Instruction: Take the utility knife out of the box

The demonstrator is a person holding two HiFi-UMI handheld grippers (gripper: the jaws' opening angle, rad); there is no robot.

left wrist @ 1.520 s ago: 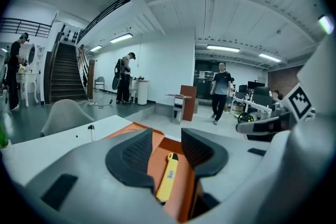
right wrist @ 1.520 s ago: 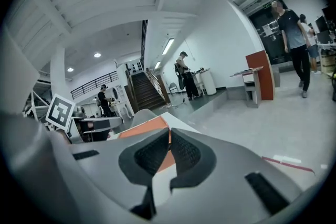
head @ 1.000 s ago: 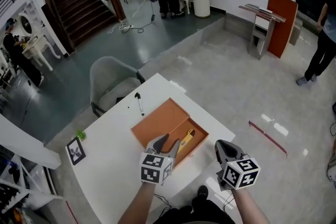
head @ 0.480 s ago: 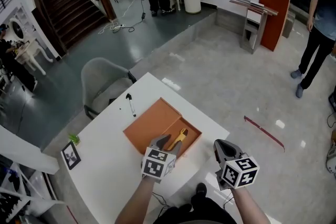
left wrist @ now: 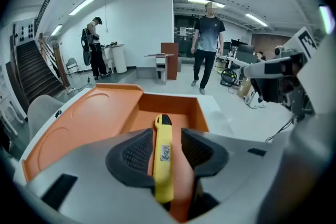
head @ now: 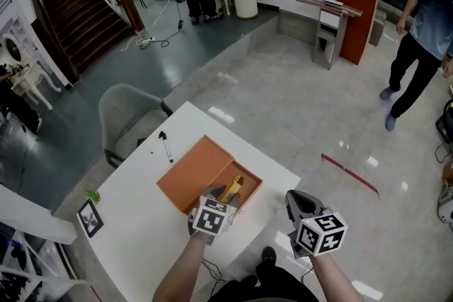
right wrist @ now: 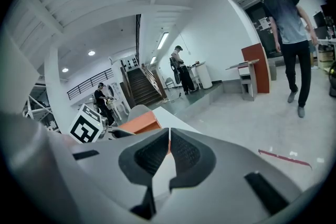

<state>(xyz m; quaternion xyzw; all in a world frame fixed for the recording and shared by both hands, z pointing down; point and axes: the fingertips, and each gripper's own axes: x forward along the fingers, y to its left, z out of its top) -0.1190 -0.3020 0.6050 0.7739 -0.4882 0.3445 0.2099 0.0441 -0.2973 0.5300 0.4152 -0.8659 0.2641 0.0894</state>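
Item 1. Left gripper, grey, with a marker cube: held low over the near end of the box. Its two ribbed black pads stand partly apart, one on each side of the knife handle. The left pad lies against the handle, while a strip of orange shows between the handle and the right pad. It is not clamped.

Item 2. Yellow plastic utility knife with black tip: lies flat in the recessed tray of the box, lengthwise between the left jaws, tip pointing away.

Item 3. Right gripper, same make: jaws drawn together to a thin slit with nothing between them. In the head view it sits off the table's near right edge, apart from the box.

Item 4. Flat orange open box: rests on the white rectangular table, lid panel spread to the left of the tray.

Item 5. Black marker pen: lies on the table beyond the box.

Item 6. Grey shell chair: stands at the table's far side.

Item 7. Person in dark trousers: stands on the pale floor, far right.
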